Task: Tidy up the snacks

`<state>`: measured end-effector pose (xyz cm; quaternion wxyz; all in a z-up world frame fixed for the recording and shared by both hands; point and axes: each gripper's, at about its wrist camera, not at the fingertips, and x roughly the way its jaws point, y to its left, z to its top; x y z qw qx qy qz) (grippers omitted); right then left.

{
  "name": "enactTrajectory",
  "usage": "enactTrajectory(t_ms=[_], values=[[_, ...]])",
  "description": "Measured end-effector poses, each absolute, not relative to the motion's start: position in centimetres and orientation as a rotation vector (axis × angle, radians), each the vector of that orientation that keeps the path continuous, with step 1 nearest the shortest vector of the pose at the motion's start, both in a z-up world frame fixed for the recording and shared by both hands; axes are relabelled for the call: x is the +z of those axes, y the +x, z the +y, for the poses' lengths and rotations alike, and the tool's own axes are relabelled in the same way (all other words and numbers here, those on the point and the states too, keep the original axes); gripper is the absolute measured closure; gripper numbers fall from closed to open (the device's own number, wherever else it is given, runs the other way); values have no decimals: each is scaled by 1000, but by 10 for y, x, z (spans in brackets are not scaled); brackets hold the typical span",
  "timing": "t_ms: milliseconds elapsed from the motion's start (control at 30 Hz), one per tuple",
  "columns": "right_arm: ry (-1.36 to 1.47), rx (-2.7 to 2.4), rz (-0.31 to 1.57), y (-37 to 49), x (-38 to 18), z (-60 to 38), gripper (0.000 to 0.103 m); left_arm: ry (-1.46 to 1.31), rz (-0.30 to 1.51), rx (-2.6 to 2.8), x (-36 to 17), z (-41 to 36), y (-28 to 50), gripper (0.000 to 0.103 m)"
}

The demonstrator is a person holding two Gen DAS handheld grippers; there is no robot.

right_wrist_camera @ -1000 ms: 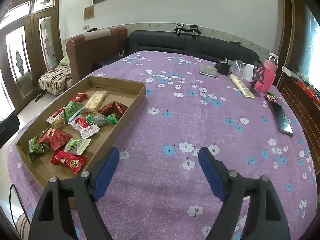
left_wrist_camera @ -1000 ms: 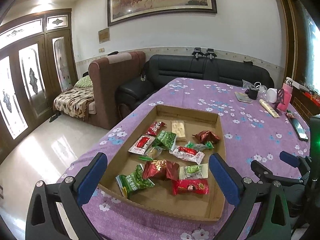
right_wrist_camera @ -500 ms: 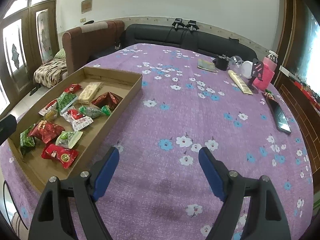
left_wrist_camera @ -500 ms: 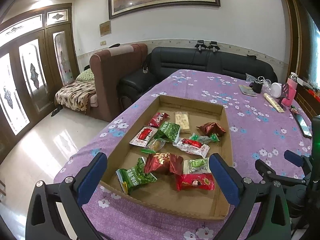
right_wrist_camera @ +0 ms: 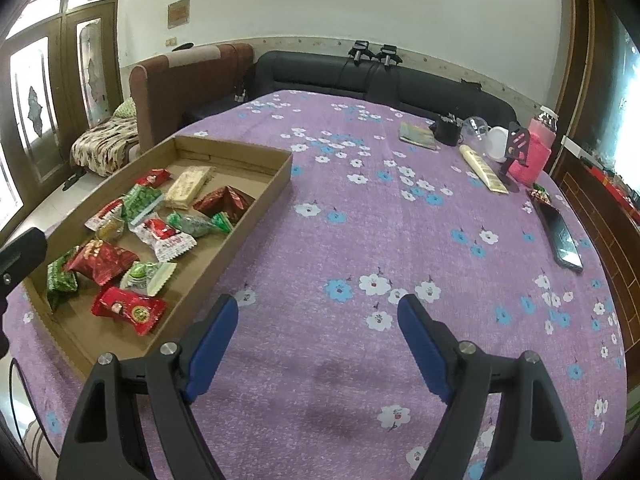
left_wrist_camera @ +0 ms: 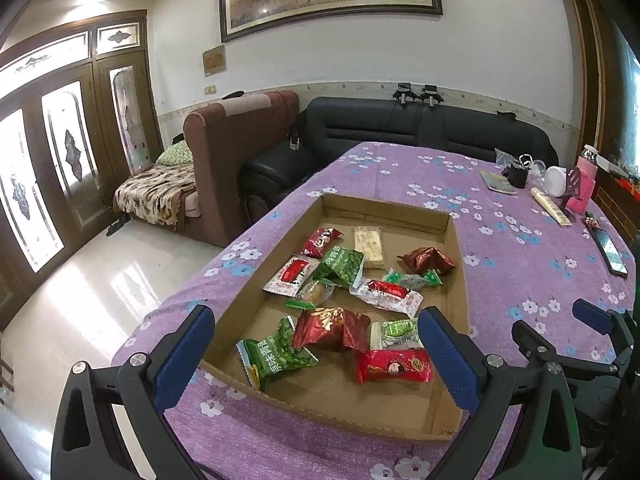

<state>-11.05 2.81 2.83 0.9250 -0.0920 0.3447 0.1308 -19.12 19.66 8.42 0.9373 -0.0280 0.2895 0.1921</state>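
Both our left gripper and right gripper spread, empty; snacks in the cardboard tray ahead of left jaws look light, crinkly, slippery, so pinch a packet's sealed end.

A purple cloth-covered table with white and blue flowers is carrying a shallow brown cardboard tray at its left side. Well right of the tray, a black phone, cream tube and pink bottle are lying.
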Motion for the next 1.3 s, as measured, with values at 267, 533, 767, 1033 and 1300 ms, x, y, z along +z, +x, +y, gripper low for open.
enactTrajectory(t_ms=[267, 533, 767, 1033, 1300], values=[[-214, 284, 697, -117, 30, 36, 19, -69, 605, 381, 82, 199, -191, 1], [-233, 294, 699, -121, 29, 42, 18, -88, 610, 374, 82, 203, -192, 1], [-236, 304, 699, -125, 30, 45, 17, -78, 570, 393, 85, 202, -199, 1], [-227, 320, 671, -131, 34, 45, 17, -30, 286, 496, 120, 189, -245, 1], [-211, 332, 645, -135, 41, 40, 17, -24, 440, 386, 117, 186, -228, 1]])
